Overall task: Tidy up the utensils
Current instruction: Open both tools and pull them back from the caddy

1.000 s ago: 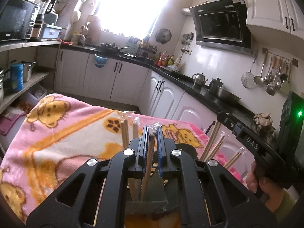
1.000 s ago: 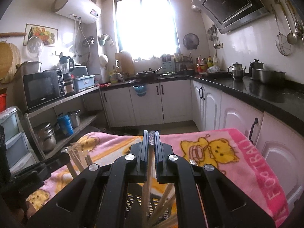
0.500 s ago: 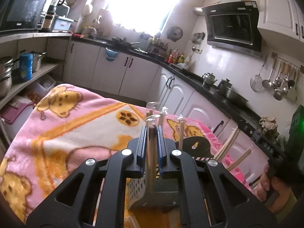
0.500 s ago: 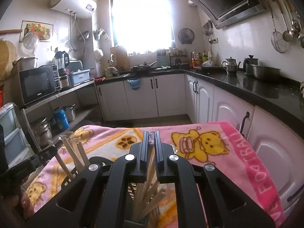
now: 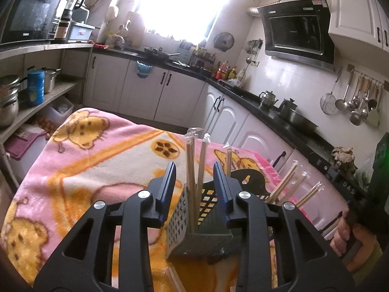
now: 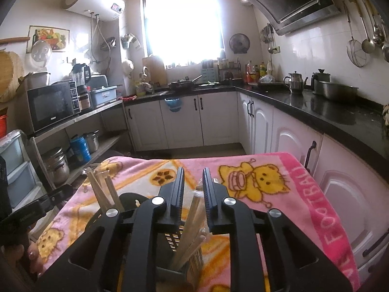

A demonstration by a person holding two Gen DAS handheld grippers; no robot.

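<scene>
The left hand-held gripper (image 5: 194, 189) has just been opening: its jaws now stand spread, with two wrapped pairs of chopsticks (image 5: 194, 170) upright in the gap between them and touching neither blue pad. Those chopsticks stand in a grey perforated holder (image 5: 192, 221) directly below and ahead of the fingertips, on a bench covered by a pink and orange cartoon blanket (image 5: 80, 160). A third wrapped pair (image 5: 228, 160) rises just behind the right-hand jaw. Further right, more wrapped chopsticks (image 5: 287, 182) lean outward from the holder's other compartment, beside its black back part (image 5: 248, 180).

The right hand-held gripper (image 6: 193, 194) has likewise just been opening, and its jaws are parted a little. A wrapped pair of chopsticks (image 6: 194, 209) leans between them, tilted, its lower end in the holder (image 6: 192, 255) beneath; the pads do not appear to press on it, though its top end is hard to make out. To the left, other chopsticks (image 6: 102, 189) fan out of the neighbouring compartment.

At the right edge of the left wrist view, a hand (image 5: 350, 233) grips the other tool's handle. Around the bench run white cabinets (image 6: 194, 121) under a black worktop, with a microwave (image 6: 51, 104) on a shelf to the left and ladles (image 5: 355, 102) hung on the tiled wall.
</scene>
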